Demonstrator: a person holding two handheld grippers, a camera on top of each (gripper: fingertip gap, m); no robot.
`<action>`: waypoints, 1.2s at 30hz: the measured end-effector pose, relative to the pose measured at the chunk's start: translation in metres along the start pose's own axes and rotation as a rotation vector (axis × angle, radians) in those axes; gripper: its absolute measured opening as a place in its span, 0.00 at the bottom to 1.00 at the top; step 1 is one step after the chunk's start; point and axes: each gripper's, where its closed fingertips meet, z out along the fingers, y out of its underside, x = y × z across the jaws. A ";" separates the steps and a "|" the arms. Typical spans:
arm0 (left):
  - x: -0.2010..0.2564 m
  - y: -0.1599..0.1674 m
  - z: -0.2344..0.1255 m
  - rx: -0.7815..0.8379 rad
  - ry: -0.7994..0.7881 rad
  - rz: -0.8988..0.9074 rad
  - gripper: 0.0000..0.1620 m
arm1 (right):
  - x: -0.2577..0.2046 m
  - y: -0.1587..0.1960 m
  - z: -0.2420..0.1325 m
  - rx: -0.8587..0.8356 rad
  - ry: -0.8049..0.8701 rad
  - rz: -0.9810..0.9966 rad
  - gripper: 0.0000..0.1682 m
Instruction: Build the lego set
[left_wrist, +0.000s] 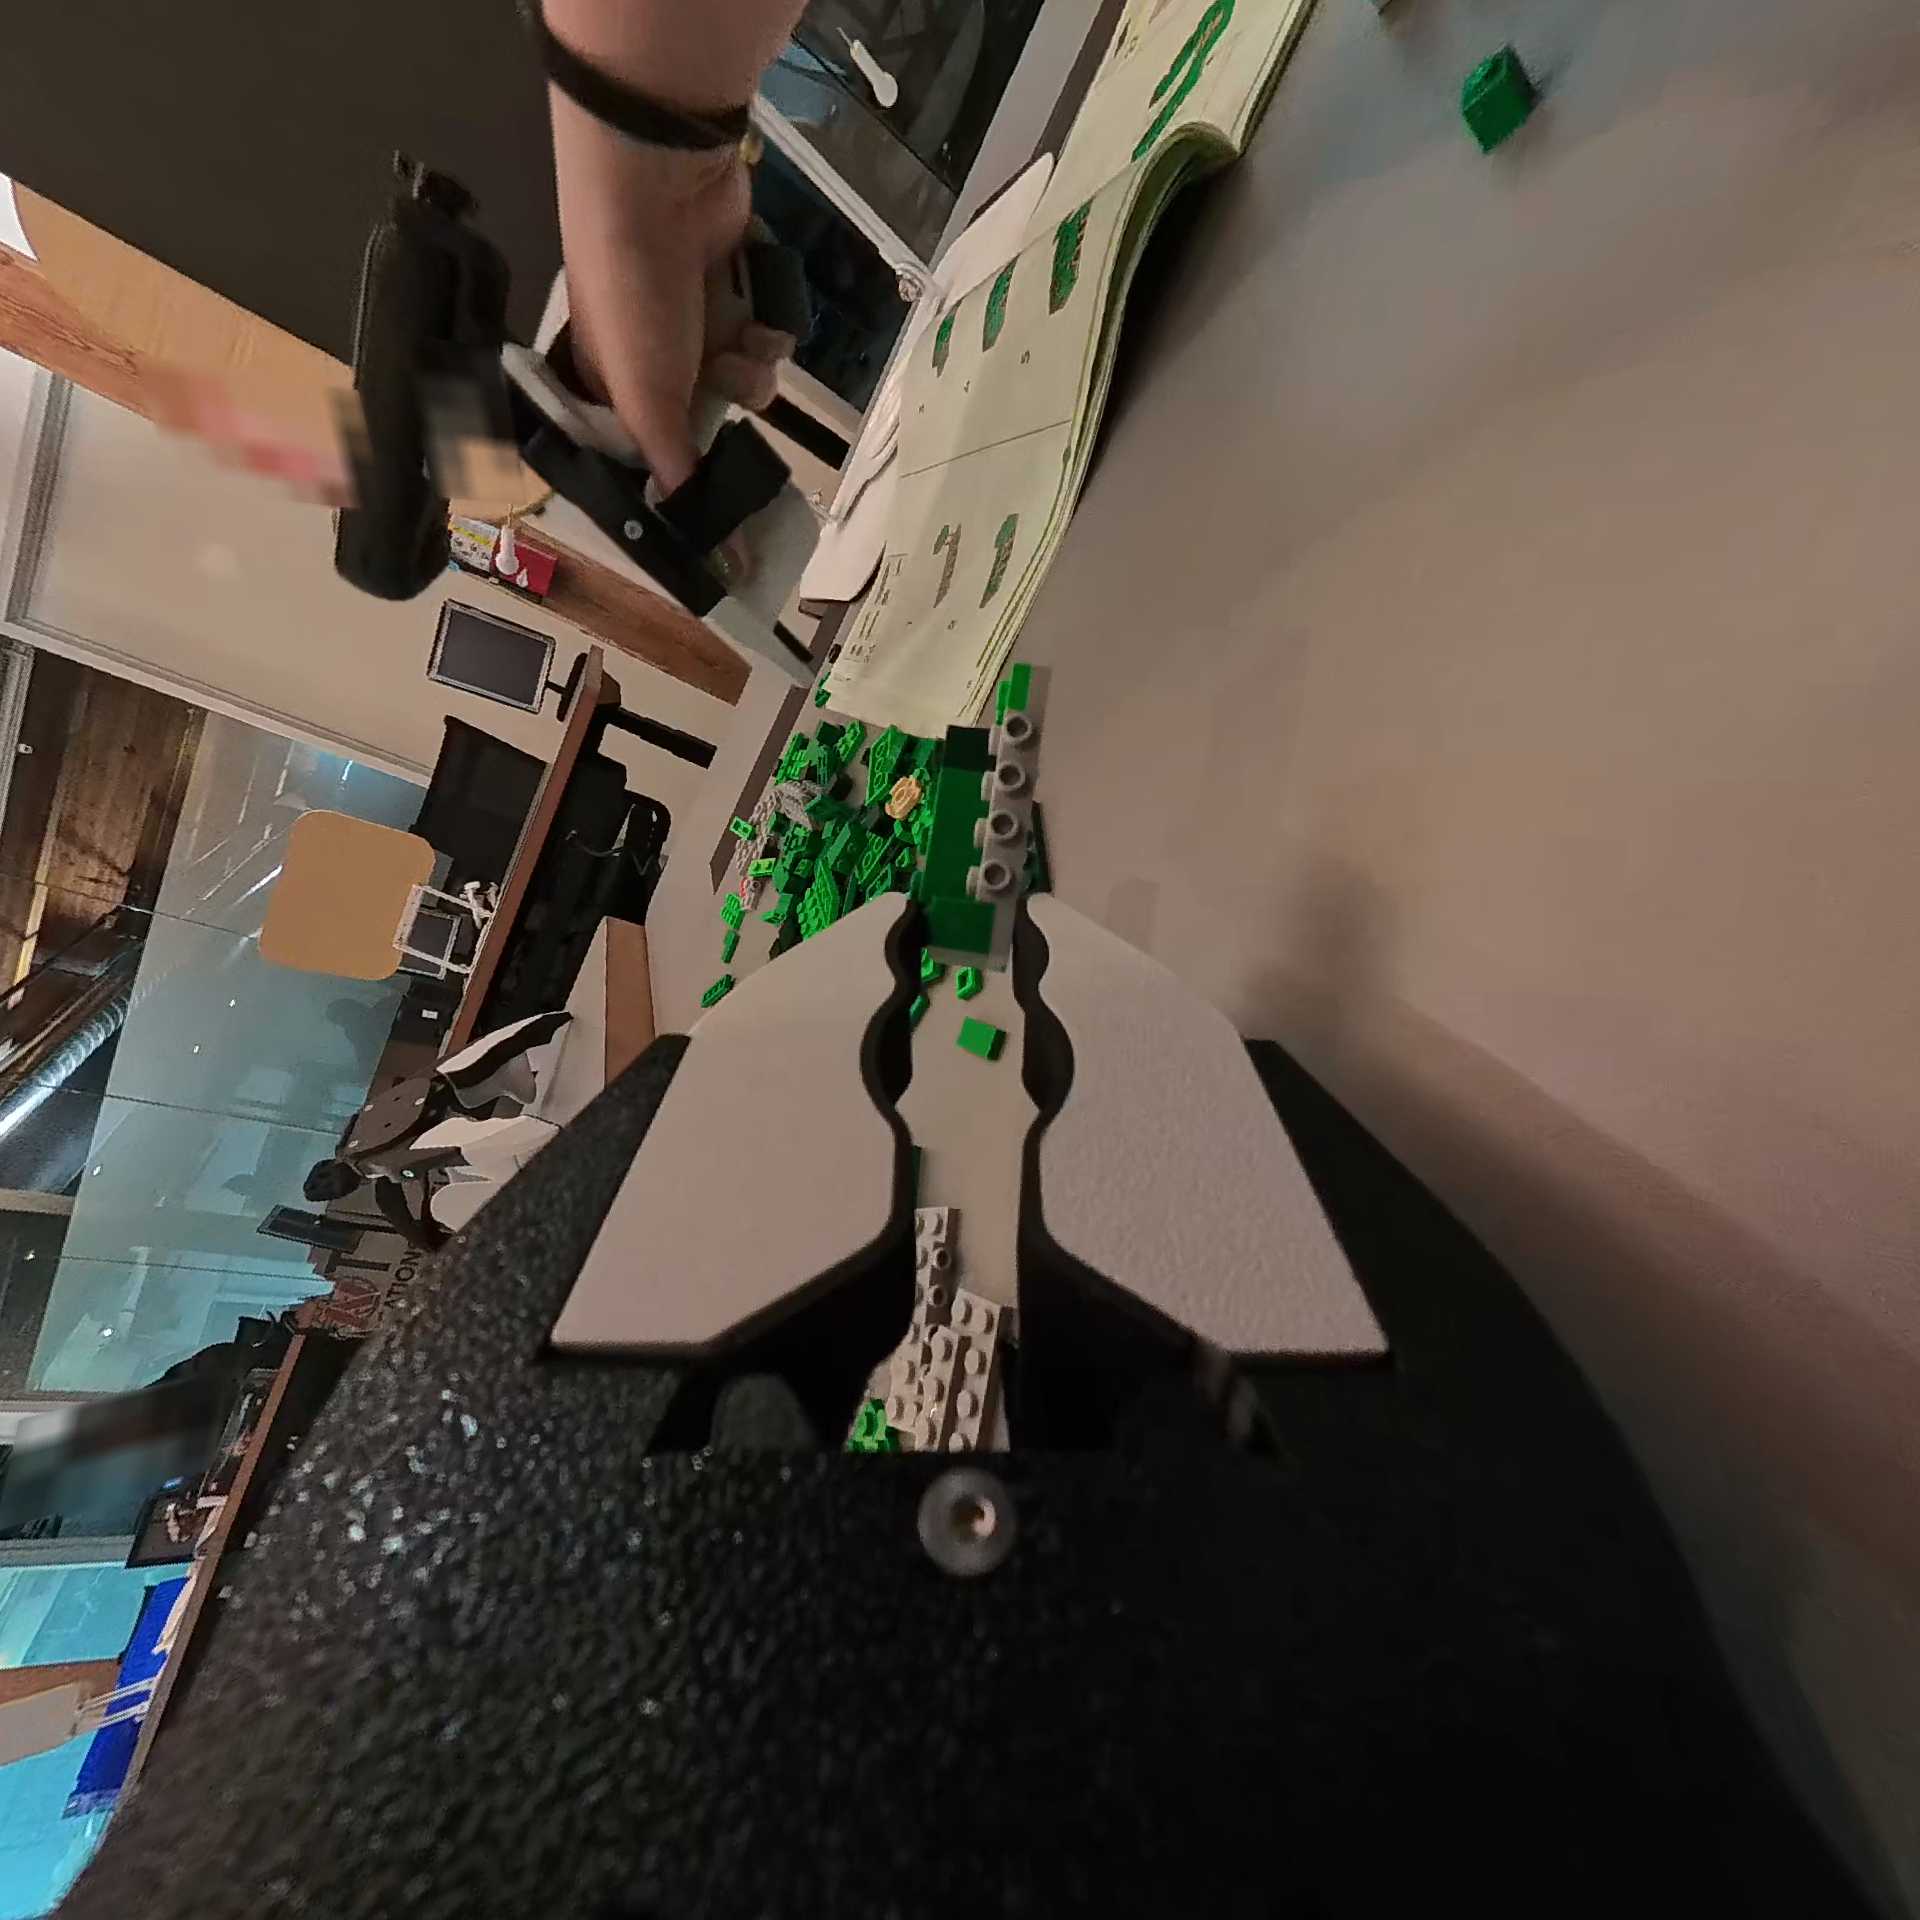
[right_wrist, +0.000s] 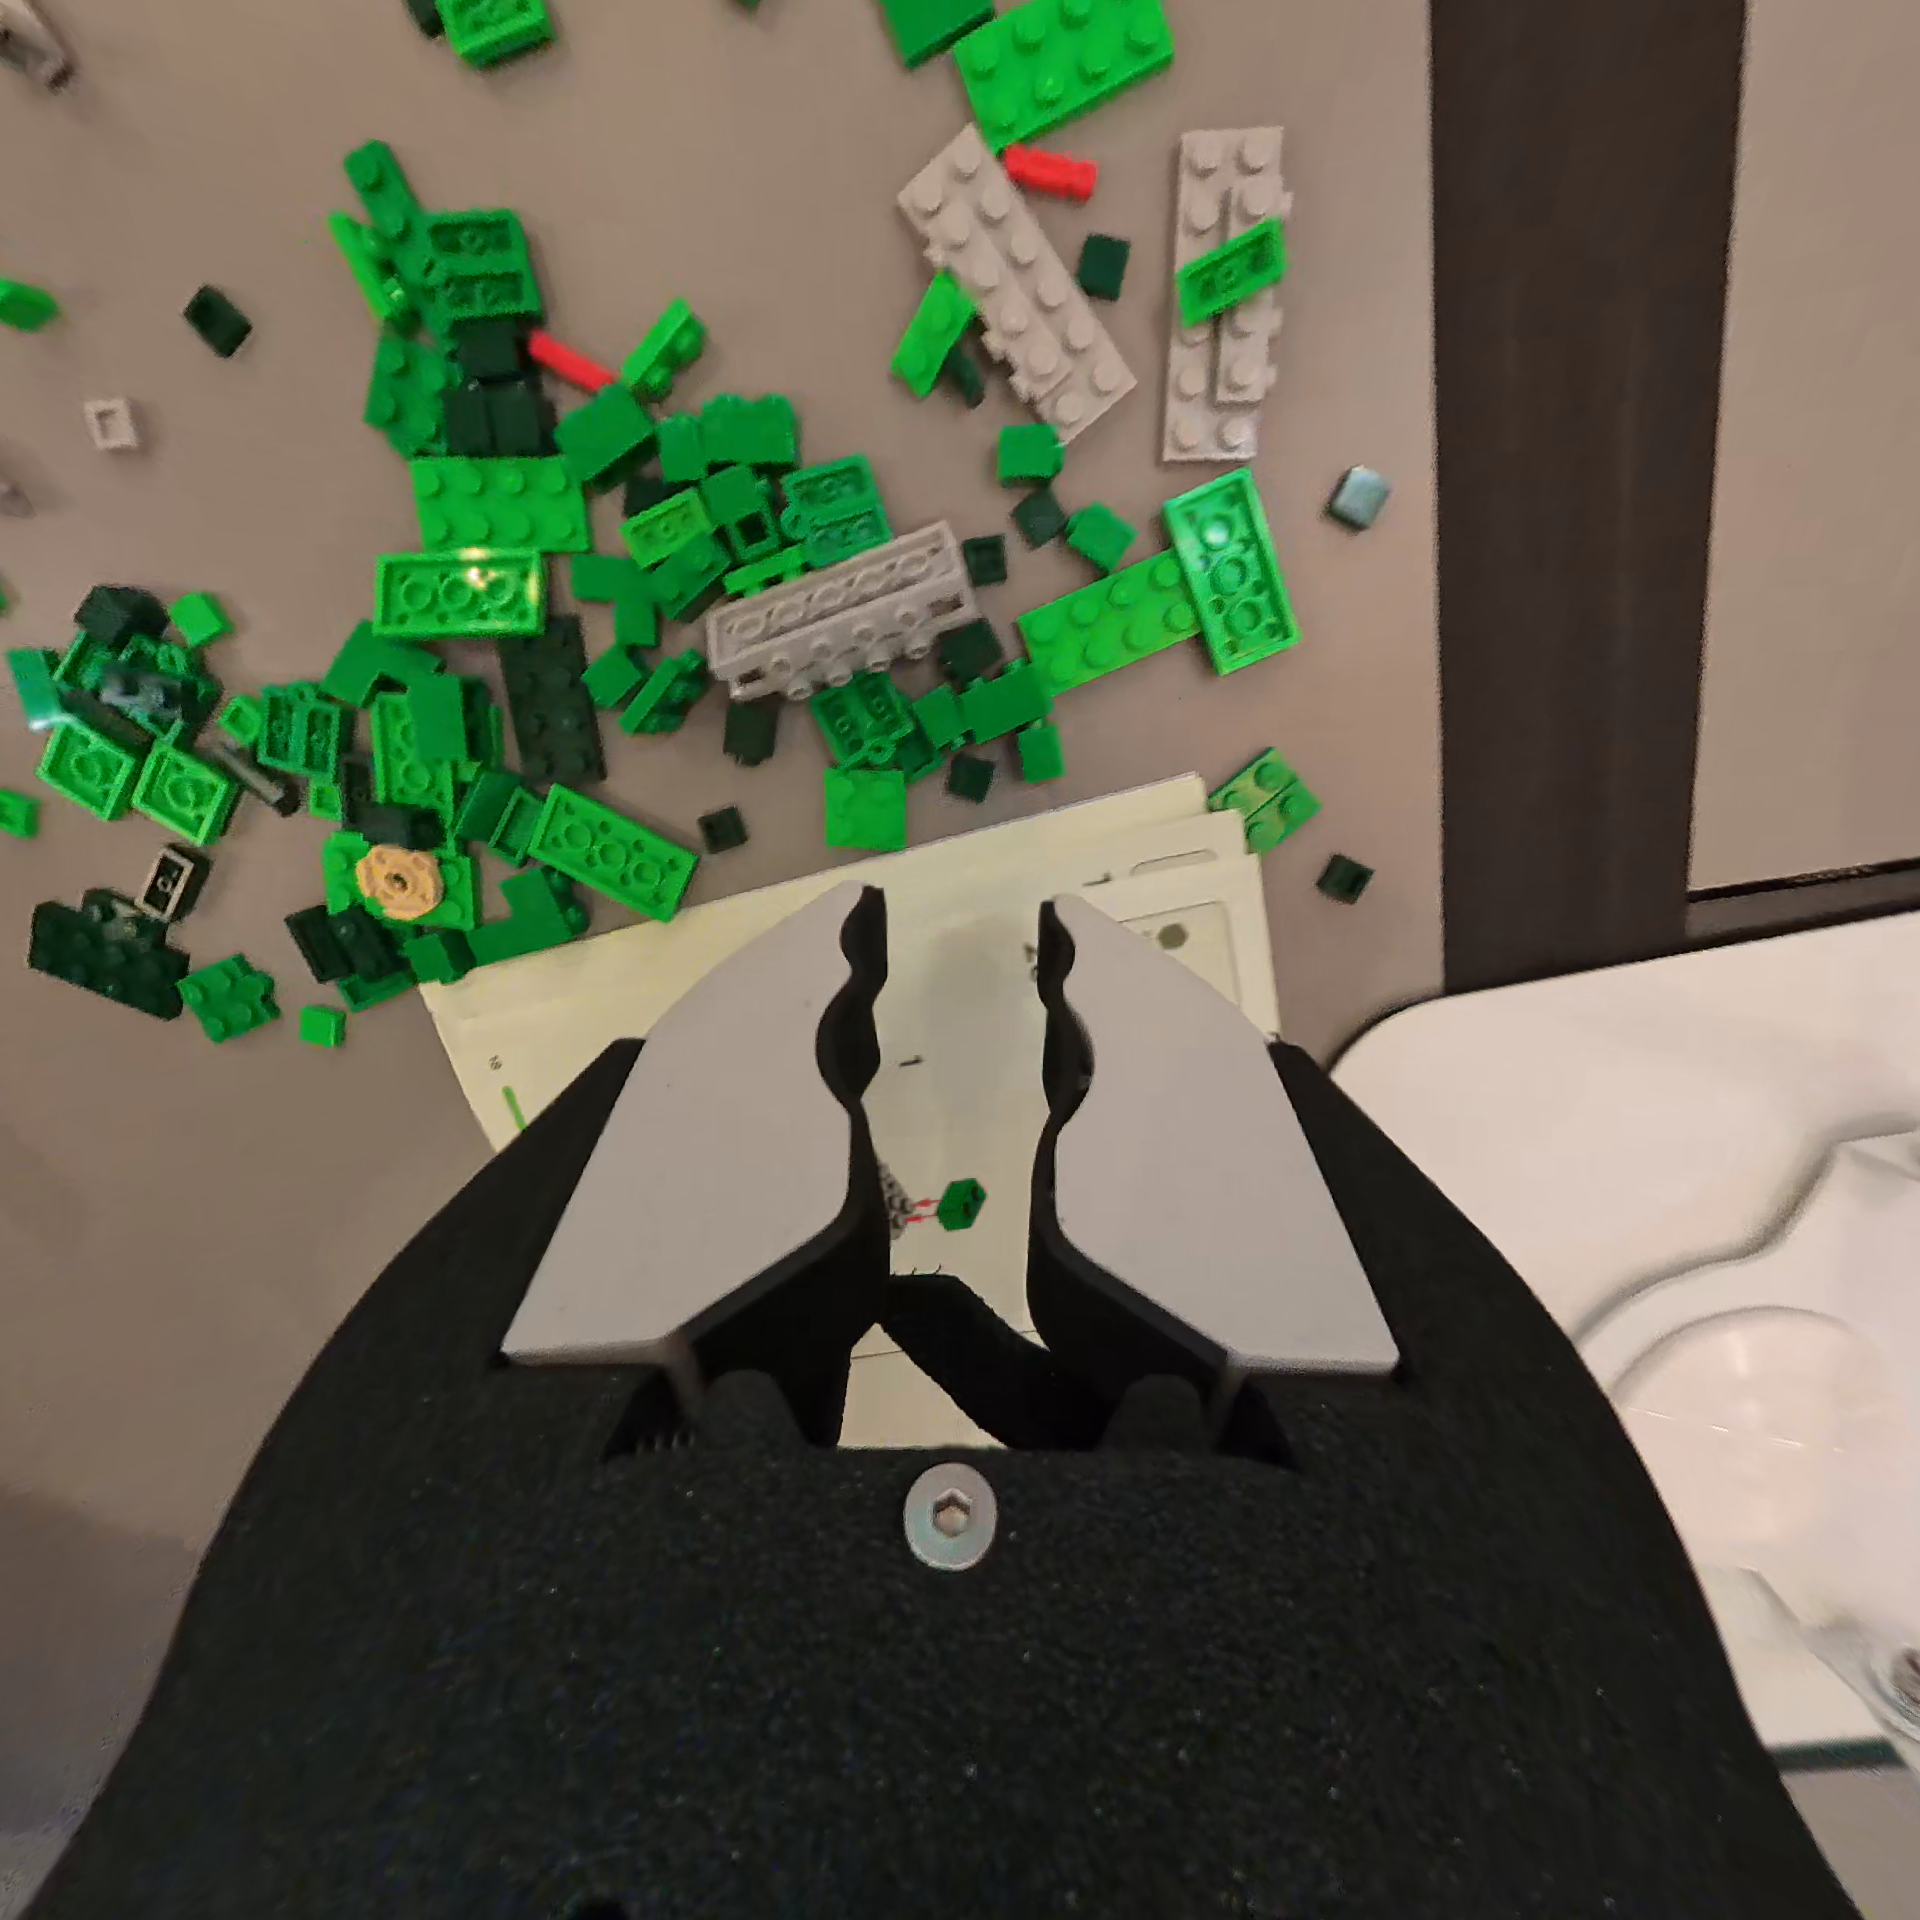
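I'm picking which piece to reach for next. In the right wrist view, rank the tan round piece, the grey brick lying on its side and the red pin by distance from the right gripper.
1. Grey brick, just ahead of the right gripper.
2. Tan round piece, far left.
3. Red pin, farthest ahead.

White tray (right_wrist: 1621, 1122) lies beside the grey table (right_wrist: 208, 1195).

A small built piece (left_wrist: 971, 831), dark green with a grey studded strip along one side, is being held at its near end between the tips of the left gripper (left_wrist: 966, 920). The loose bricks (right_wrist: 499, 623), mostly bright and dark green, are lying scattered in a pile on the bench (right_wrist: 727, 208). Some grey plates (right_wrist: 1013, 286) are lying beside them. The open booklet (right_wrist: 935, 997) is lying just beside the pile, touching a few bricks.
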 end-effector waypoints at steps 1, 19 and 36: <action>0.000 0.000 0.000 0.000 0.002 0.000 0.10 | -0.004 0.003 0.000 0.012 -0.006 -0.011 0.16; 0.004 0.000 0.001 0.013 0.027 -0.004 0.10 | -0.083 0.018 0.019 0.147 -0.050 -0.548 0.10; 0.002 -0.001 0.000 0.023 0.025 -0.009 0.10 | -0.135 0.044 -0.026 0.275 -0.166 -0.692 0.06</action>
